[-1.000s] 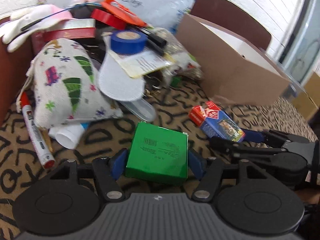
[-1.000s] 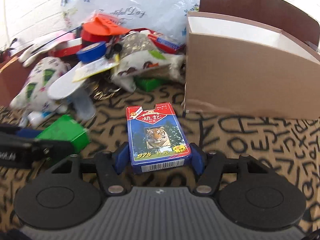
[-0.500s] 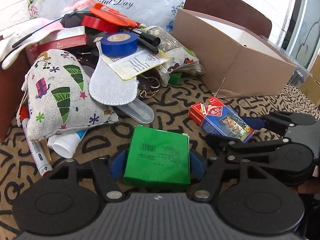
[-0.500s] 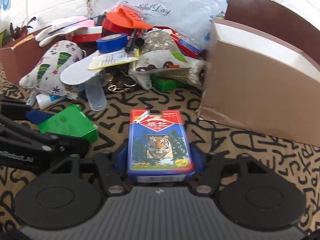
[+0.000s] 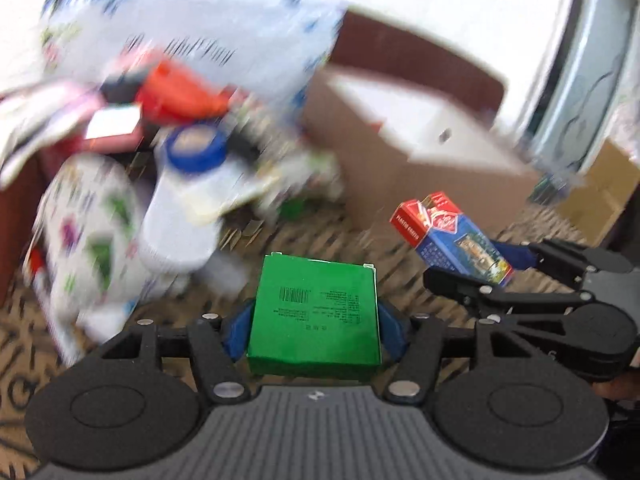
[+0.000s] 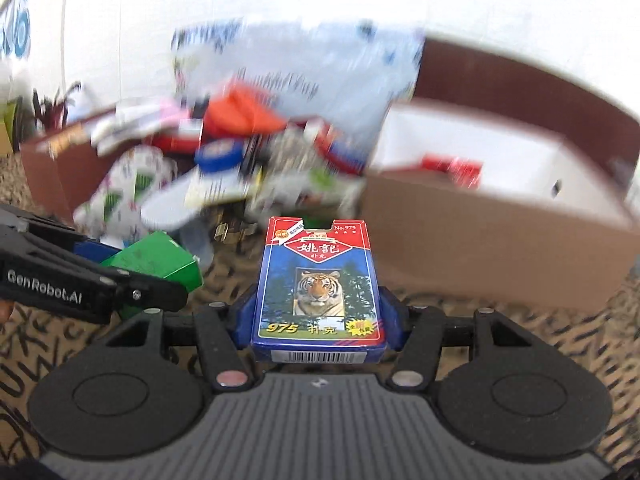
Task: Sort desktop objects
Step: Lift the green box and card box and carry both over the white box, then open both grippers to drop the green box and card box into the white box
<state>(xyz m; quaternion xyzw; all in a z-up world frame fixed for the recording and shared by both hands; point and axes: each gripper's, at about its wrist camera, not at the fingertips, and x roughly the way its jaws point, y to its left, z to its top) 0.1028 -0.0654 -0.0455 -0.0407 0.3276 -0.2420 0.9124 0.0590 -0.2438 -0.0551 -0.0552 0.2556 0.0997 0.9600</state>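
The green box (image 5: 314,316) sits clamped between the blue pads of the left gripper (image 5: 314,322), whose jaws are closing on it. The card pack (image 6: 320,292) is clenched in the right gripper (image 6: 320,316). Compared with a second ago, both items have risen off the patterned cloth (image 6: 520,332), and the carton (image 6: 500,236) now shows its white interior from above. Judgement: pickup is complete; transfer toward the carton is the step in hand. The pile (image 5: 180,168) remains unsorted.
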